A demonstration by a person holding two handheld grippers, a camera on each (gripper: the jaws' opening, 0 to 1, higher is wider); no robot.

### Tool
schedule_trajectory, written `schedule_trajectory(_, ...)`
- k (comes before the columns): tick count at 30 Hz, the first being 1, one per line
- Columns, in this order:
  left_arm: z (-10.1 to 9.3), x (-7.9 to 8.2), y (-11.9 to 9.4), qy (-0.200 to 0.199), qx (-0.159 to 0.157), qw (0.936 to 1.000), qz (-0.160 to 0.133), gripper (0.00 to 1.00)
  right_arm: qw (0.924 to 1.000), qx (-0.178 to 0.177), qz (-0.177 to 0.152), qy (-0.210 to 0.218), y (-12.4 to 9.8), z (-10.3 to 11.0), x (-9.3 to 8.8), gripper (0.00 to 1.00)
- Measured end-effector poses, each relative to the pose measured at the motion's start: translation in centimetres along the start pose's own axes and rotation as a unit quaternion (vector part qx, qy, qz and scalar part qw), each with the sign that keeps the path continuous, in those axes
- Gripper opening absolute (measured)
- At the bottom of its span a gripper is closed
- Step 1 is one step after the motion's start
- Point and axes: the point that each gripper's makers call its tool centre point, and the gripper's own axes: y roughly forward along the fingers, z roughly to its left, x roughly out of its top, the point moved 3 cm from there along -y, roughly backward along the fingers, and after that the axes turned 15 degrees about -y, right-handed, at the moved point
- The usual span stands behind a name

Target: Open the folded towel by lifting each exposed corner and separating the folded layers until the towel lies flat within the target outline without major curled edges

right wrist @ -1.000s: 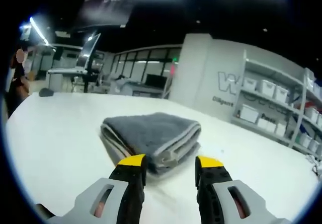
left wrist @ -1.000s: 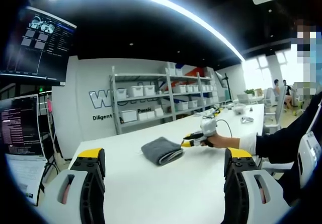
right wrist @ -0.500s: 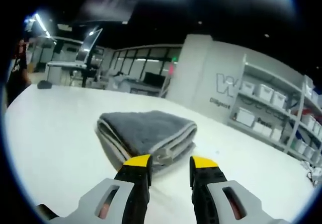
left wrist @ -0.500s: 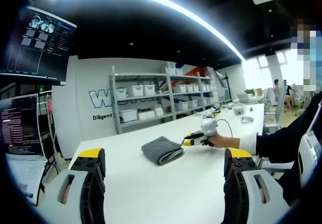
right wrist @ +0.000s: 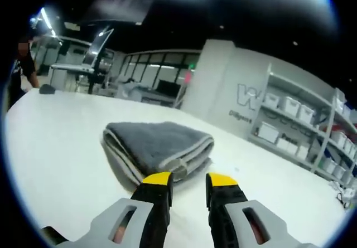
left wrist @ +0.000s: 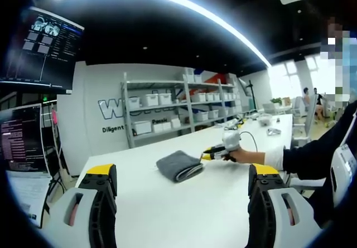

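The towel (right wrist: pixel 158 147) is dark grey with a lighter grey edge band. The table (right wrist: pixel 50 147) is plain white. The right gripper (right wrist: pixel 189 180) has grey bodies, black jaws and yellow tips; the left gripper (left wrist: pixel 181 175) matches. The shelving (left wrist: pixel 167 111) is grey with white bins. The wall lettering (left wrist: pixel 114 108) is dark blue on white.

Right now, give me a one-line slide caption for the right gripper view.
Right gripper, jaws narrowly apart, at the near corner of the folded grey towel on the white table.
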Motion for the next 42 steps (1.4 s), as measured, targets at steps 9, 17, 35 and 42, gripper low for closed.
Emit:
schedule_trajectory(9,0.0,0.0,-0.1,-0.001,0.0,1.0,-0.003,0.96,0.9997,0.0,-0.024,0.008,0.1,0.1,1.0,0.18)
schedule_trajectory(17,0.3,-0.3,0.3,-0.005,-0.001,1.0,0.003,0.96,0.9991,0.016,-0.034,0.019,0.3,0.6,1.1,0.12)
schedule_trajectory(35,0.2,-0.8,0.7,-0.014,-0.009,0.9998,0.004,0.95,0.9991,0.005,-0.033,-0.026,-0.3,0.9,1.8,0.01)
schedule_trajectory(42,0.0,-1.2,1.1,-0.013,-0.012,0.9998,0.009,0.94,0.9986,-0.003,-0.042,-0.033,-0.8,0.8,2.7,0.01)
